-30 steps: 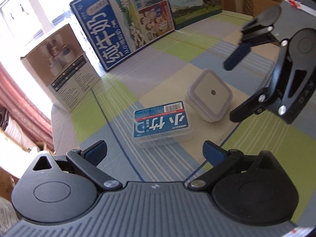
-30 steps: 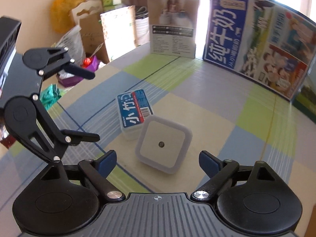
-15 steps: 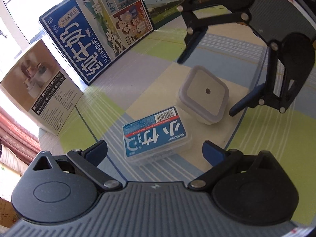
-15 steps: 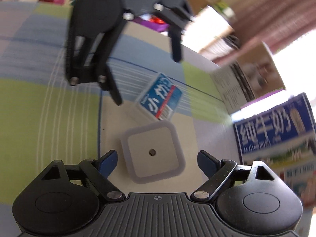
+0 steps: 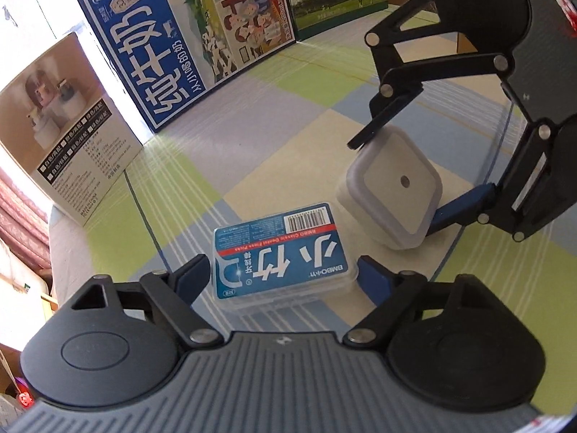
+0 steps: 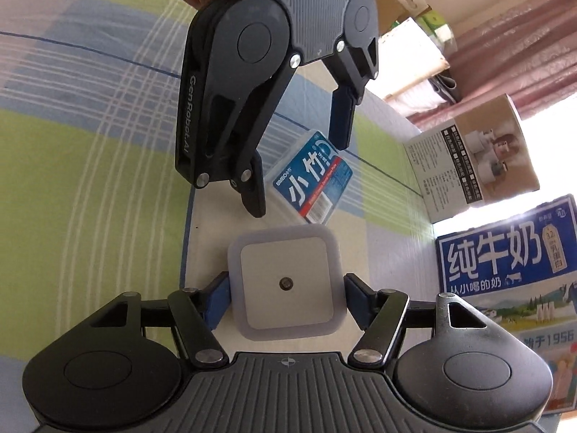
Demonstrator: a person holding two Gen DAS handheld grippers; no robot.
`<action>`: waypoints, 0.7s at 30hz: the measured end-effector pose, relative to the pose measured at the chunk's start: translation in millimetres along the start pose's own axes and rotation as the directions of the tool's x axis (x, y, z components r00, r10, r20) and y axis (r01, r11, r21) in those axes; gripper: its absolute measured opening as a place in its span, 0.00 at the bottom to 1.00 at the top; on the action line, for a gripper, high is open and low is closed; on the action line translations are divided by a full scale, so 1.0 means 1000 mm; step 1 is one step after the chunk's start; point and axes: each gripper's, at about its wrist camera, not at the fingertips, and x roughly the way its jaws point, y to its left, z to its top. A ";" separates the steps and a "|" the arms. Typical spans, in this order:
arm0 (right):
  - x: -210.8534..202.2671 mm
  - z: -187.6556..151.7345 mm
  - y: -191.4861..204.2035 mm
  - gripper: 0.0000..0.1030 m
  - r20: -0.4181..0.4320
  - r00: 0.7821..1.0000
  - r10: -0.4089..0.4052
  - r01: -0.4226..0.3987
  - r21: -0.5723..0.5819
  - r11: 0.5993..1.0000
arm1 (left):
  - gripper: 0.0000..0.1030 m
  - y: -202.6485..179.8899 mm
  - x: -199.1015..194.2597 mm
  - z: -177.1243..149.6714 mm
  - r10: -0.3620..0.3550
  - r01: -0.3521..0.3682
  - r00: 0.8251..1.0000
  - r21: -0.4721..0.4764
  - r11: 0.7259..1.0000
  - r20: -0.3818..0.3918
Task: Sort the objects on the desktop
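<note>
Grasp step: my left gripper [image 5: 285, 274] spread wide around the blue floss-pick box [image 5: 281, 252], my right gripper [image 6: 286, 301] spread around the white square night light [image 6: 286, 283], both flat on the checked counter [image 5: 252, 137]; next, squeeze and lift.

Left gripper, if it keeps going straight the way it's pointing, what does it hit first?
Most likely the blue floss pick box, lying flat between the open left gripper fingers, then the tablecloth beneath; depth is unclear.
</note>
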 end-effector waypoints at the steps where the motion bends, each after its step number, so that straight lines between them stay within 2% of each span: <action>1: -0.001 -0.001 0.000 0.62 -0.001 1.000 0.003 -0.003 0.008 1.000 | 0.83 0.000 -0.001 0.000 0.000 0.000 1.000 -0.003 1.000 -0.002; 7: -0.016 -0.007 0.008 0.62 -0.019 0.999 0.028 -0.026 0.068 0.997 | 0.83 -0.008 -0.014 -0.005 -0.006 0.006 1.000 0.024 1.000 -0.002; 13: -0.048 -0.018 0.026 0.62 -0.043 0.994 0.101 -0.093 0.165 0.982 | 0.82 -0.048 -0.038 -0.013 -0.053 0.052 0.999 0.107 0.993 0.006; 16: -0.071 -0.022 0.035 0.61 -0.045 0.988 0.150 -0.133 0.275 0.952 | 0.82 -0.077 -0.053 -0.017 -0.081 0.077 0.997 0.144 0.987 0.016; 19: -0.100 -0.025 0.051 0.61 -0.035 0.977 0.210 -0.179 0.401 0.899 | 0.82 -0.110 -0.075 -0.023 -0.119 0.113 0.992 0.156 0.981 0.033; 21: -0.120 -0.025 0.068 0.61 -0.035 0.968 0.247 -0.207 0.436 0.876 | 0.82 -0.130 -0.087 -0.033 -0.150 0.142 0.988 0.174 0.974 0.034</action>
